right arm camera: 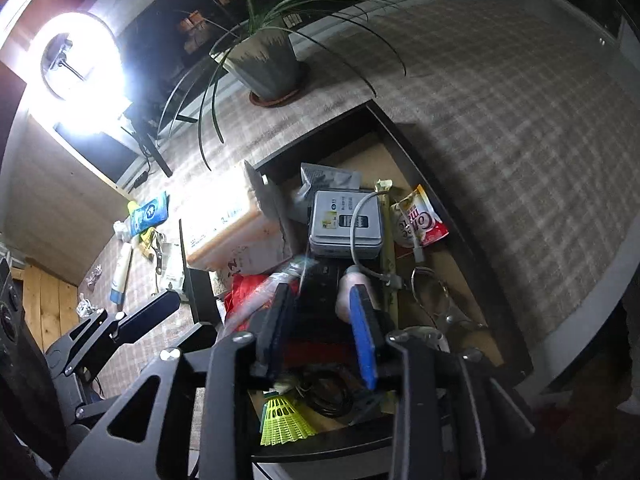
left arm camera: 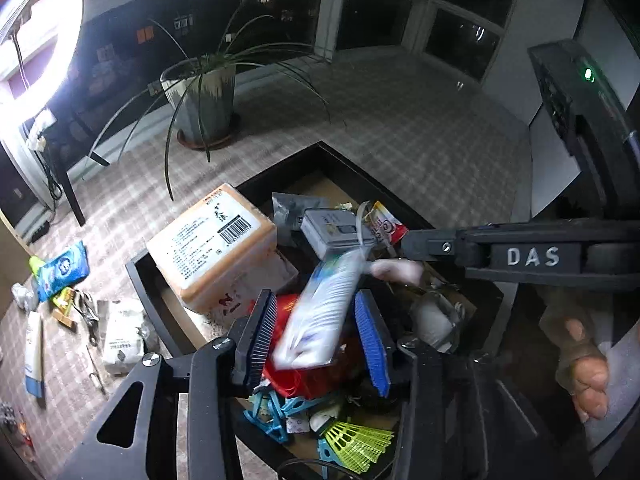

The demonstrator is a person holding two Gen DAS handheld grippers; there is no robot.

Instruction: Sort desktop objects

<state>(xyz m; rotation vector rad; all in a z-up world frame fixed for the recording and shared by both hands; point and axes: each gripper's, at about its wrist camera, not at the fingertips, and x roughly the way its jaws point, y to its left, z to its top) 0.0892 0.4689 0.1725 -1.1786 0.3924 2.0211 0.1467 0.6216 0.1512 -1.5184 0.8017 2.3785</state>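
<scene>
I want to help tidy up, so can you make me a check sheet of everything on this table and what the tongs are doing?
Surface: checked tablecloth.
Job's things: black tray piled with an orange box, grey tin, red-white sachet, yellow shuttlecock and blue pegs; a blurred white packet is between the left tongs.
Clutter: blue wipes pack, white tube and white pouch lie outside the tray.
Grippers: left tongs open around the packet; right tongs open, holding nothing.
Cables: white cable across the tin.
Surroundings: potted plant, ring light, dark windows.
</scene>
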